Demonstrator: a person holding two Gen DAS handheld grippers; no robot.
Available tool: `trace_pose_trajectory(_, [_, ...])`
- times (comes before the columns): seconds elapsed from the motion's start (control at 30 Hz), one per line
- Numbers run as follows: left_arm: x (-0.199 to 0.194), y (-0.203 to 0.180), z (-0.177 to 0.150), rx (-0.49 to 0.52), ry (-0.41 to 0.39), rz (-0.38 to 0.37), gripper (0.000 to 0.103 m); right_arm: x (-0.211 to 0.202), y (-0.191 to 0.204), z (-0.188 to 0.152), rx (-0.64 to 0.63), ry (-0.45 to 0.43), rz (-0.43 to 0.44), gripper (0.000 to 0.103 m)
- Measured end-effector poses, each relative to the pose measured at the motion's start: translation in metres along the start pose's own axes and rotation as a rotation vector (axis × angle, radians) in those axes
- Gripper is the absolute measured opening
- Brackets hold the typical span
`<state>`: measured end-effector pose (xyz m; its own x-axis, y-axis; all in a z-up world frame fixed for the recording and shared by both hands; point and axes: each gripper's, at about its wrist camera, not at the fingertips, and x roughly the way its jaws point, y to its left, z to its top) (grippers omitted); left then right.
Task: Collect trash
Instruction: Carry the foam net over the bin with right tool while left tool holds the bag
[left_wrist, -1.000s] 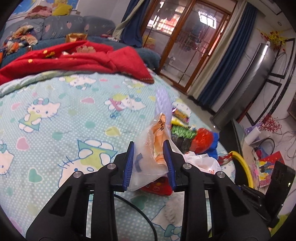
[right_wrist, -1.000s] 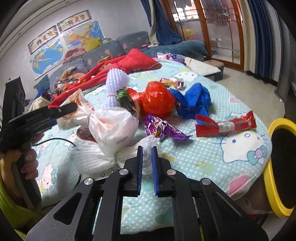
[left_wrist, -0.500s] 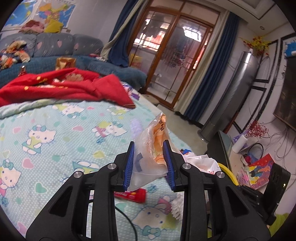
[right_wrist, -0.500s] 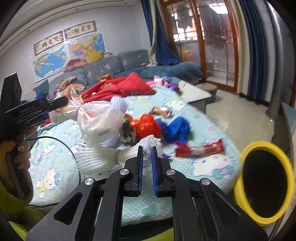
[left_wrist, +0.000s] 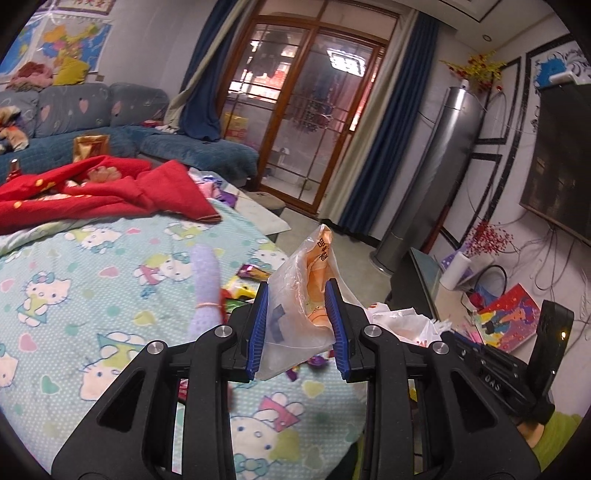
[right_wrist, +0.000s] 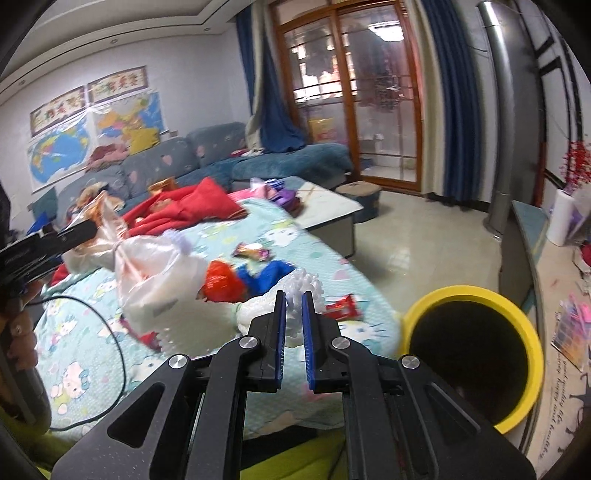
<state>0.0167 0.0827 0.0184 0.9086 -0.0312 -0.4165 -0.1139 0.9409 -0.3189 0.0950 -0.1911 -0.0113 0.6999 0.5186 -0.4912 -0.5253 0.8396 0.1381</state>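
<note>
Item one: my left gripper, clamped on a clear plastic bag with orange print; the bag stands up between the blue pads and hangs in the air above the bed, and in the right wrist view its white bulk droops beside the red bag. Item two: my right gripper, jaws nearly together, pinching a piece of white foam netting that trails back over the sheet. Item three: the bed, covered by a pale green cartoon-cat sheet, with a red blanket bunched at its far side. Item four: loose trash lying on the sheet, namely a red plastic bag, a blue bag touching it, a red snack wrapper near the bed's edge, and a small foil wrapper farther back. Item five: a yellow-rimmed bin on the floor just beside the bed, its dark mouth facing me, to the right of my right gripper.
</note>
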Motion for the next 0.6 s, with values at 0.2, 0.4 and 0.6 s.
trace_pose_trajectory(0.2, [0.011,-0.022,-0.001,0.036,0.009,-0.042,0.024,-0.009,-0.028,0.002,0.058,-0.025,-0.08,0.009])
trace_pose_trajectory(0.4, [0.019,-0.042,-0.003,0.077,0.022,-0.083,0.024,-0.014,-0.058,0.004,0.124,-0.051,-0.159,0.009])
trace_pose_trajectory(0.6, [0.029,-0.059,-0.007,0.111,0.04,-0.108,0.024,-0.023,-0.087,0.004,0.199,-0.085,-0.236,0.009])
